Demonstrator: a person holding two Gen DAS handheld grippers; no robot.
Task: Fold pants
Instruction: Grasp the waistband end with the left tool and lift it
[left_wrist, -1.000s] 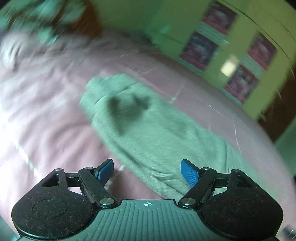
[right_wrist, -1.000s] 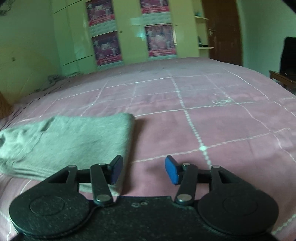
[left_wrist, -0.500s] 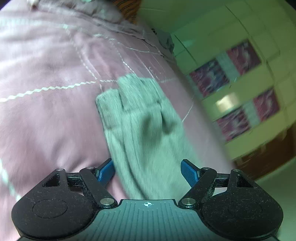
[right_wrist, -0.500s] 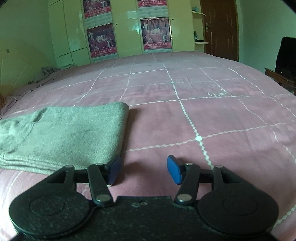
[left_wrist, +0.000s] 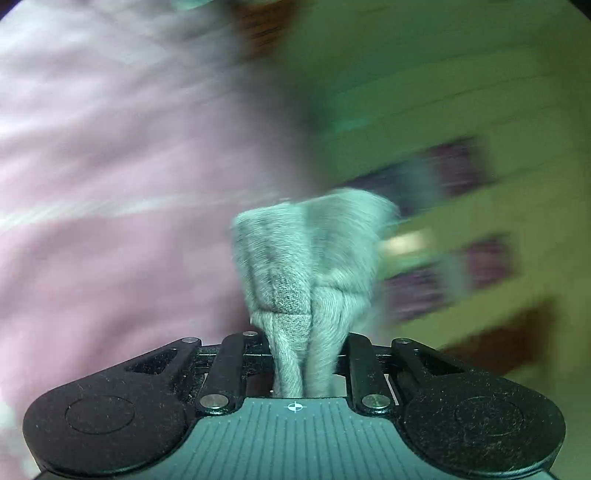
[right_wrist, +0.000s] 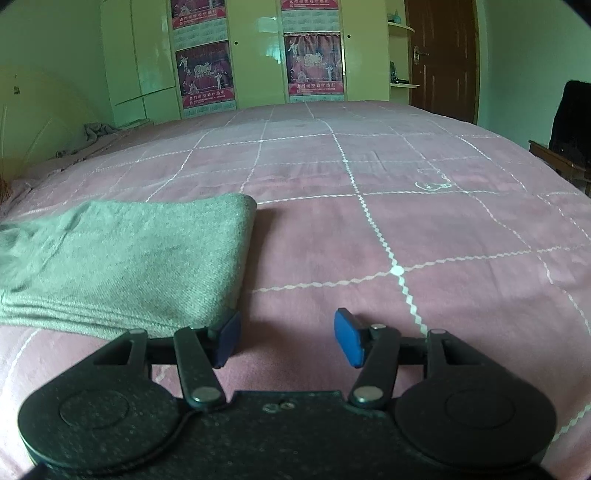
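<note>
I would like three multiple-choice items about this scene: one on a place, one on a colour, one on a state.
1. Where do the pants lie in the right wrist view?
A. left of the right gripper
B. on the chair
C. at the door

2. What colour is the bedspread?
A. blue
B. pink with white lines
C. black

3. What is the left gripper doing?
A. standing wide open
B. clamping grey-green cloth
C. holding a poster

Answers: 1 A, the folded cloth lies left of its fingers; 2 B, white grid on pink; 3 B, cloth bunches between the closed fingers.
</note>
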